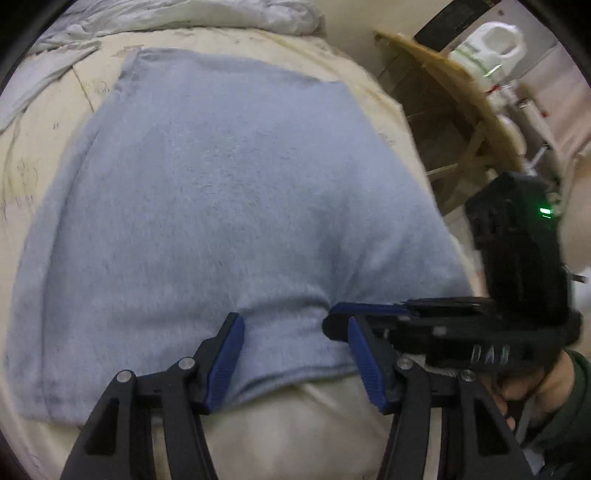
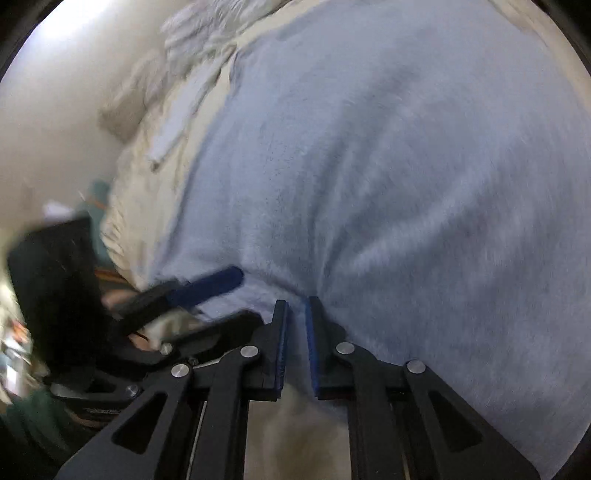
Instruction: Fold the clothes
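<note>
The pale blue towel [image 1: 207, 206] I'm folding lies flat on the cream table [image 1: 44, 155], its near hem at my fingertips; its nap looks soft and fuzzy, with shallow creases running toward the grip. My left gripper [image 1: 295, 354] stands wide, pads either side of the near hem without pressing on it. My right gripper [image 2: 296, 332] is pinched narrow on a fold of the same hem, cloth bunching up between the pads.

Only the left wrist view gives me the towel's far edge and both far corners, the crumpled white cloth [image 1: 221, 14] behind it, and a wooden frame [image 1: 454, 110] with a white jug [image 1: 487, 48] off the table's right side. The right wrist view shows the table's left side dropping away. Bare table lies left of the towel and below its near hem.
</note>
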`<state>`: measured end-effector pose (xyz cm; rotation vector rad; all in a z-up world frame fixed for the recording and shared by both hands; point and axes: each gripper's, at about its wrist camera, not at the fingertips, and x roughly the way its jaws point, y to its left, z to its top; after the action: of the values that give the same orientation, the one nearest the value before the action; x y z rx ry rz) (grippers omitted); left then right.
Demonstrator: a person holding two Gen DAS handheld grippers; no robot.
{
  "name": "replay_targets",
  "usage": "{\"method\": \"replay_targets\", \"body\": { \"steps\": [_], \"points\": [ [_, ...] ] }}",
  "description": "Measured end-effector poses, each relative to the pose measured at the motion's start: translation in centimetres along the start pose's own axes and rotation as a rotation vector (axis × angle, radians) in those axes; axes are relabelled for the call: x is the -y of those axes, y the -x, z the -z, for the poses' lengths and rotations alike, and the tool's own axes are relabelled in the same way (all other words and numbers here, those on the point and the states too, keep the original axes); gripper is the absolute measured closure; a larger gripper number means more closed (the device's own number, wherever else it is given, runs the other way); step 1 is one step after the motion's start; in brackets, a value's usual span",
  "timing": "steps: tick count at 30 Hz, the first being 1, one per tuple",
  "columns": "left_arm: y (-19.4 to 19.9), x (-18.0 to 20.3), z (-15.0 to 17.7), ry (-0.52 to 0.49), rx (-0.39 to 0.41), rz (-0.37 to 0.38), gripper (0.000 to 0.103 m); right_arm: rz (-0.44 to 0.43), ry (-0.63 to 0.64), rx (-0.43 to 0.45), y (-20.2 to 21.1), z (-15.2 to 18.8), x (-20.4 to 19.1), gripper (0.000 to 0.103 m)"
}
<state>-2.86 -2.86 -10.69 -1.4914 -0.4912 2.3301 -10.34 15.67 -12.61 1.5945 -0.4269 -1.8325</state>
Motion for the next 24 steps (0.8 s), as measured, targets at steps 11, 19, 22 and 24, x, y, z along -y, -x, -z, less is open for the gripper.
{"method": "replay_targets", "body": {
  "steps": [11, 19, 22, 24],
  "points": [
    [5.2, -0.8, 0.1, -0.011, 0.144, 0.044, 0.042, 0.068, 0.173, 0.052, 6.0, 0.6, -1.4, 0.089],
    [0.3, -0.9, -1.0, 0.012, 0.043, -0.027, 0.042, 0.18, 0.127, 0.032, 2.2, -0.8, -0.8, 0.091],
    [1.6, -1.8, -0.3, 0.065, 0.056, 0.027, 0.042, 0.166, 0.109, 0.005, 2.8, 0.1, -0.4, 0.091],
    [2.5, -2.6, 0.1, 0.108, 0.062, 0.068, 0.042, 0.136, 0.102, 0.005, 3.9, 0.0, -0.3, 0.092]
  ]
}}
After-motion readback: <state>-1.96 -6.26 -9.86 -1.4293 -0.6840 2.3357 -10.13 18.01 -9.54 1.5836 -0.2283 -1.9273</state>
